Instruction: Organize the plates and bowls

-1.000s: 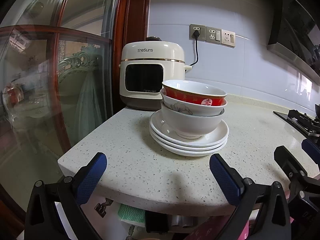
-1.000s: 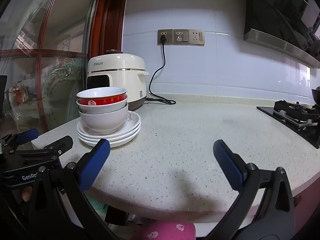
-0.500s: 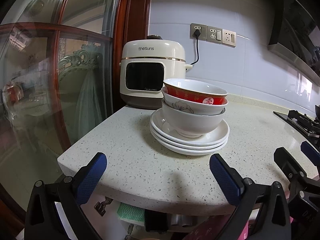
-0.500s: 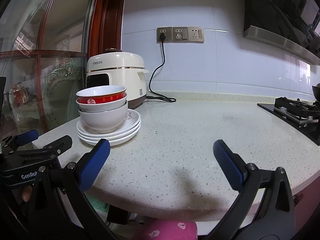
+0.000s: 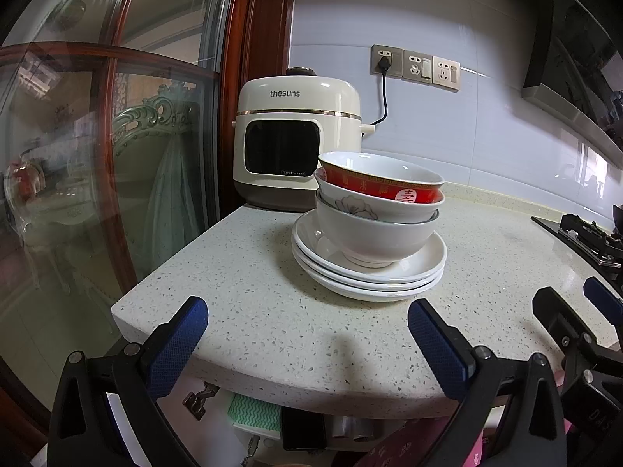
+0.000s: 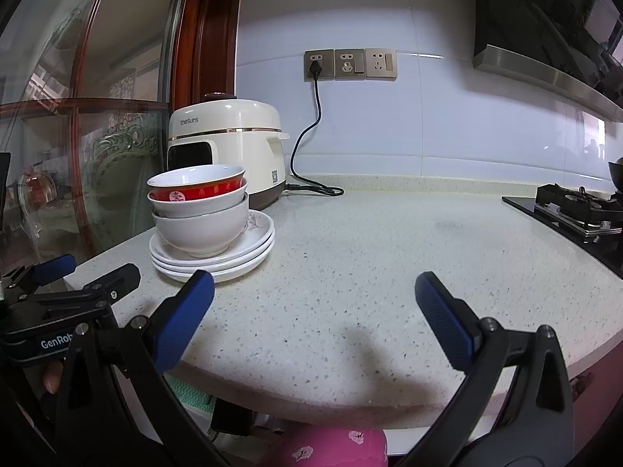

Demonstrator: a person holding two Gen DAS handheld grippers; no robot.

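Note:
Three nested bowls, the top one a red-banded bowl point(image 5: 379, 185) point(image 6: 196, 188), sit on a stack of three white plates point(image 5: 370, 274) point(image 6: 212, 258) on the speckled counter point(image 5: 280, 311) point(image 6: 370, 253). My left gripper point(image 5: 307, 336) hangs open at the counter's front edge, short of the stack, with nothing between its fingers. My right gripper point(image 6: 313, 307) is open too, to the right of the stack and apart from it. In the right wrist view the left gripper's body shows at the lower left, and in the left wrist view the right gripper's fingers point(image 5: 560, 317) show at the right.
A cream rice cooker point(image 5: 298, 148) point(image 6: 229, 148) stands behind the stack, plugged into wall sockets point(image 6: 348, 64). A glass door with a wooden frame point(image 5: 117, 155) bounds the left. A gas hob point(image 6: 572, 210) lies at the far right. Bare counter stretches between stack and hob.
Both views have shifted only slightly; the stack and grippers keep their places and both grippers stay open.

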